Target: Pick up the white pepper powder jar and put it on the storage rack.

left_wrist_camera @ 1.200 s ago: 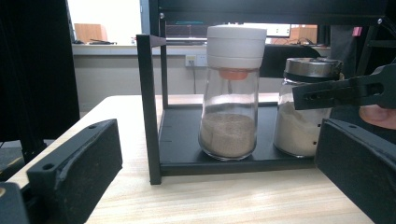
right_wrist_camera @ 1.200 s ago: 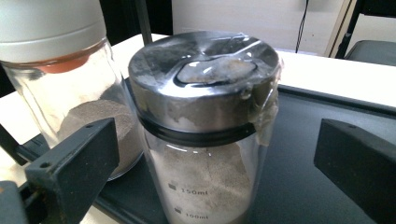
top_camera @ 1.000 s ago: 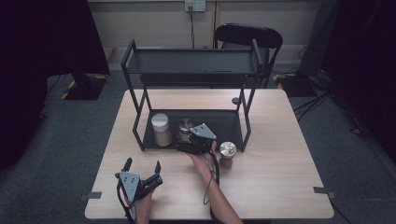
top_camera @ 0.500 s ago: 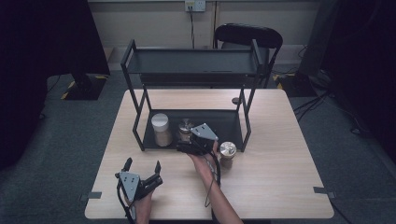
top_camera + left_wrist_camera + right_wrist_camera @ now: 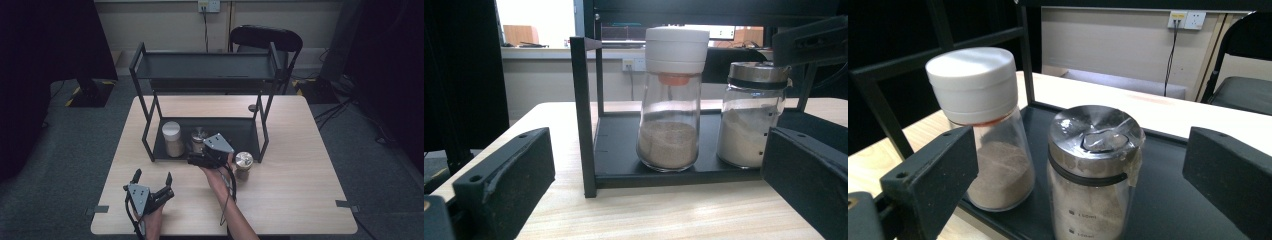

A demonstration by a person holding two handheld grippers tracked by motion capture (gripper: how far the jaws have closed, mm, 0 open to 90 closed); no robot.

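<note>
A black two-tier rack (image 5: 150, 150) stands mid-table. On its lower shelf (image 5: 1168, 200) are a white-capped jar (image 5: 171, 139) (image 5: 671, 95) (image 5: 980, 125) of brown powder and, to its right, a steel-lidded jar (image 5: 199, 139) (image 5: 753, 115) (image 5: 1093, 175) of pale powder. My right gripper (image 5: 202, 152) (image 5: 1083, 150) is open at the shelf's front edge, with the steel-lidded jar just ahead between its wide jaws, untouched. A second steel-lidded jar (image 5: 243, 163) stands on the table right of that hand. My left gripper (image 5: 152, 179) (image 5: 654, 145) is open near the front edge, facing the rack and holding nothing.
The rack's upper shelf (image 5: 205, 70) hangs low over the jars, with black posts (image 5: 583, 115) at the corners. A black chair (image 5: 267, 40) stands behind the table. Bare wood table (image 5: 295, 190) lies to the right and front. The right gripper's cable (image 5: 227, 195) trails along the forearm.
</note>
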